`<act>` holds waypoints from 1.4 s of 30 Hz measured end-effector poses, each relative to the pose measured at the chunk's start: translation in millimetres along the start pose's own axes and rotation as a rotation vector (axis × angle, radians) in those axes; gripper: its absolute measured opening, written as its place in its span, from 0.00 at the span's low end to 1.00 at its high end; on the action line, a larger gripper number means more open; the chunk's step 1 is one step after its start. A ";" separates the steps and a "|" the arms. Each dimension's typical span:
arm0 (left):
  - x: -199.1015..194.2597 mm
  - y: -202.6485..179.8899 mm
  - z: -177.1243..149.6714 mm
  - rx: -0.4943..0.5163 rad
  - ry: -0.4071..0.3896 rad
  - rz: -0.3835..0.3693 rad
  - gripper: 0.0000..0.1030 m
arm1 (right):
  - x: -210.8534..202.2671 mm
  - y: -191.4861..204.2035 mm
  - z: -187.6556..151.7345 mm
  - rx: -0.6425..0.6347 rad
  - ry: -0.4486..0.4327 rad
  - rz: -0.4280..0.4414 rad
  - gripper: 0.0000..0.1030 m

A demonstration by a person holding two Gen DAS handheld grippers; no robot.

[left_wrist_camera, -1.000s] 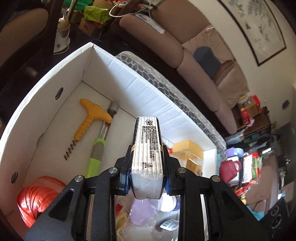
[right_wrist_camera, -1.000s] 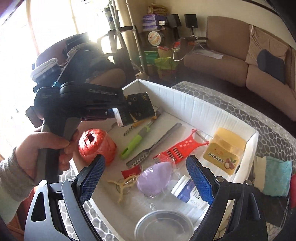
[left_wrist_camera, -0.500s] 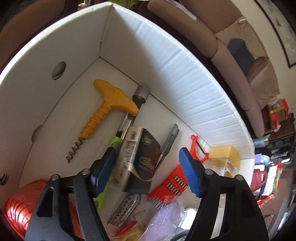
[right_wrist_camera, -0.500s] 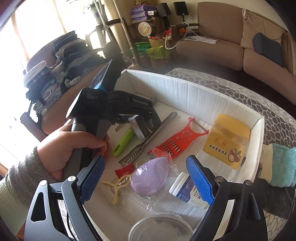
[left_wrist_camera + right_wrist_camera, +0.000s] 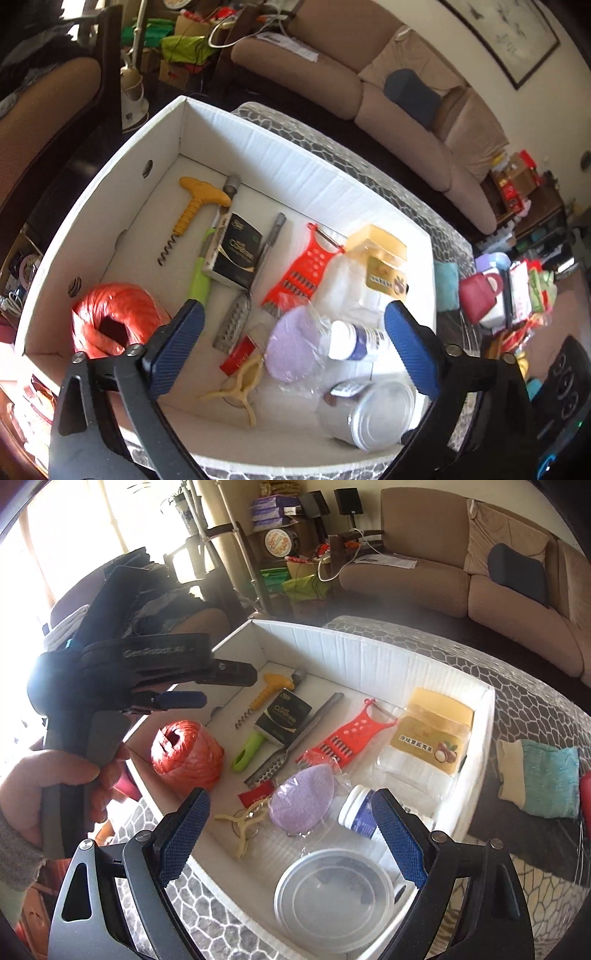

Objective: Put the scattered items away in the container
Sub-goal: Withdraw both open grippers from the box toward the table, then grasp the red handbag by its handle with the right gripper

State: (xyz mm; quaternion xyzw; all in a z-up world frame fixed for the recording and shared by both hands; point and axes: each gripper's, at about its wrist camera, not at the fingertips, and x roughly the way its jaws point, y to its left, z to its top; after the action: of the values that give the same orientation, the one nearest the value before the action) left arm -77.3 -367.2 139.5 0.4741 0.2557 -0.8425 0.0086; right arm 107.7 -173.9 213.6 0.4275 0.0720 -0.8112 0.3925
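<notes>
A white cardboard box [image 5: 369, 646] sits on a patterned tabletop [image 5: 535, 701], already loaded. From the right wrist view, left to right: the left gripper [image 5: 177, 699], held in a person's hand [image 5: 55, 775], hangs above the box's left wall with its fingers opening and nothing between them. Below it rest an orange twine ball [image 5: 186, 755], a yellow corkscrew [image 5: 266, 692], a green-handled tool [image 5: 249, 749] and, lying across that tool, a black carton [image 5: 286, 716], flat on the box floor. Next come a metal grater [image 5: 295, 738], a red slicer [image 5: 347, 734], a purple sponge [image 5: 303, 803], a white bottle [image 5: 360, 812], a clear lidded tub [image 5: 332, 897] and a yellow packet [image 5: 432, 734].

Outside the box, just beyond its right wall, a teal cloth pouch [image 5: 539, 779] lies on the tabletop, seemingly the nearest item not yet tidied. A red thing shows at the frame's right edge, too cropped to name.

The right gripper [image 5: 291, 834] hovers over the box's near side, fingers spread wide and empty. The pouch lies to the right of those fingers, its long axis running roughly left to right across the view. The right hand looks the nearer of the two; the left gripper stands at the far side of the box.

From the left wrist view, the left gripper [image 5: 291, 343] frames the same contents, with the pouch [image 5: 447, 288] a sliver past the right wall.
</notes>
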 end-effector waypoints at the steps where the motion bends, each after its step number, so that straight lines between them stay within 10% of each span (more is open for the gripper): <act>1: -5.9 -8.2 -9.1 0.029 -0.002 -0.007 1.00 | -6.5 -2.4 -3.9 0.007 -0.004 -0.009 0.89; 16: -35.7 -158.6 -125.5 0.293 -0.063 -0.097 1.00 | -100.1 -93.7 -84.8 0.131 -0.057 -0.211 0.89; 32: 86.9 -260.4 -170.6 0.381 0.096 -0.144 1.00 | -129.9 -231.9 -187.4 0.315 -0.084 -0.365 0.89; 42: 139.8 -282.5 -153.7 0.367 0.083 -0.120 1.00 | -153.6 -316.5 -134.4 0.348 -0.228 -0.530 0.83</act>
State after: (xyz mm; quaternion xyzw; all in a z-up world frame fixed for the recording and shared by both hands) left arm -104.7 -22.3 82.2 0.4857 0.1258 -0.8538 -0.1387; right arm 22.5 191.0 175.7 0.3610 -0.0033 -0.9277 0.0948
